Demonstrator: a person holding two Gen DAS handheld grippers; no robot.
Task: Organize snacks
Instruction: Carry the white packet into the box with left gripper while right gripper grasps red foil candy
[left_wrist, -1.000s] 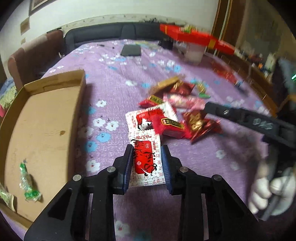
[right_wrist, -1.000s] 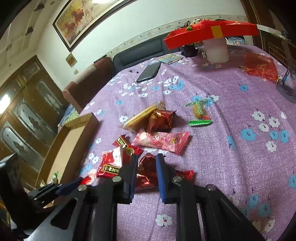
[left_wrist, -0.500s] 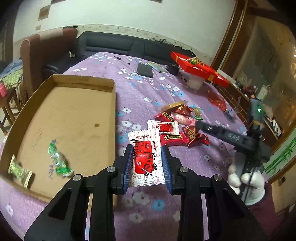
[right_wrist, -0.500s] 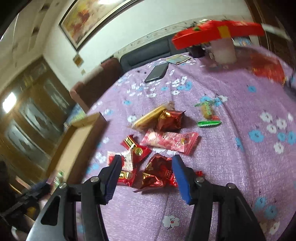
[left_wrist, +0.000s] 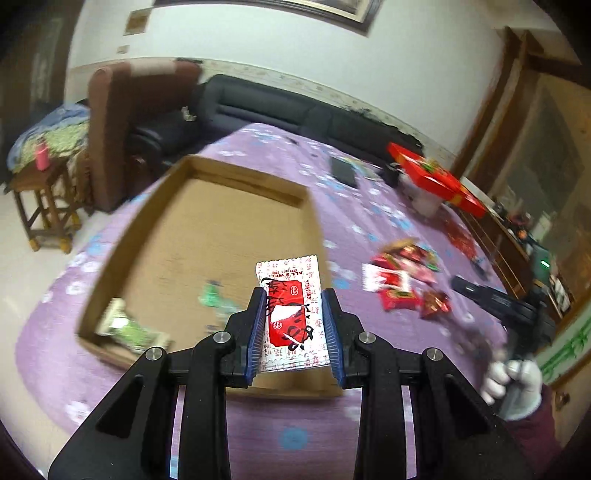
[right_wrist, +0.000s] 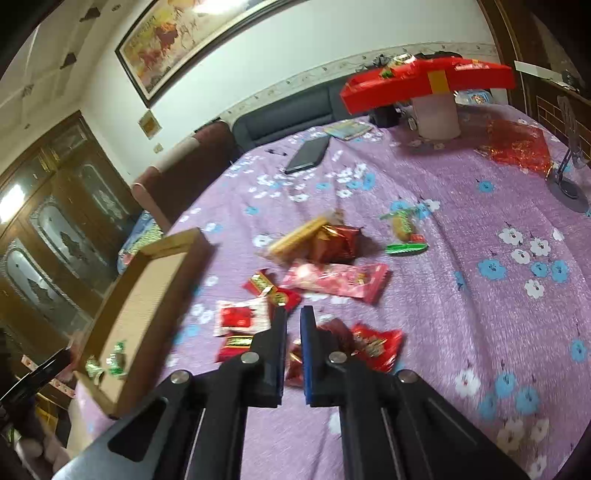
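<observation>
Snack packet (left_wrist: 291, 310), white and red, pinched in the left gripper (left_wrist: 294, 325) above the cardboard tray (left_wrist: 207, 236)
Right gripper (right_wrist: 292, 325) has just snapped together, jaws pressed closed with nothing between them, over the crinkled red packet (right_wrist: 373, 343) on the purple tablecloth (right_wrist: 461, 295)

We see a pale wall (right_wrist: 266, 55) carrying a large dark-framed painting (right_wrist: 192, 48), with a patterned border strip running along it lower down. Below it stands a long dark sofa (left_wrist: 295, 114), and beside that a brown armchair (left_wrist: 122, 122). We make out a small wooden side table (left_wrist: 44, 210) on a pale floor (left_wrist: 11, 236), with a red bottle (left_wrist: 41, 157) on it. In the right wrist view, a dark wooden cabinet with glass doors (right_wrist: 55, 229) fills the left side, a bright light reflecting in it. A purple flowered cloth (right_wrist: 480, 206) covers the big table.
</observation>
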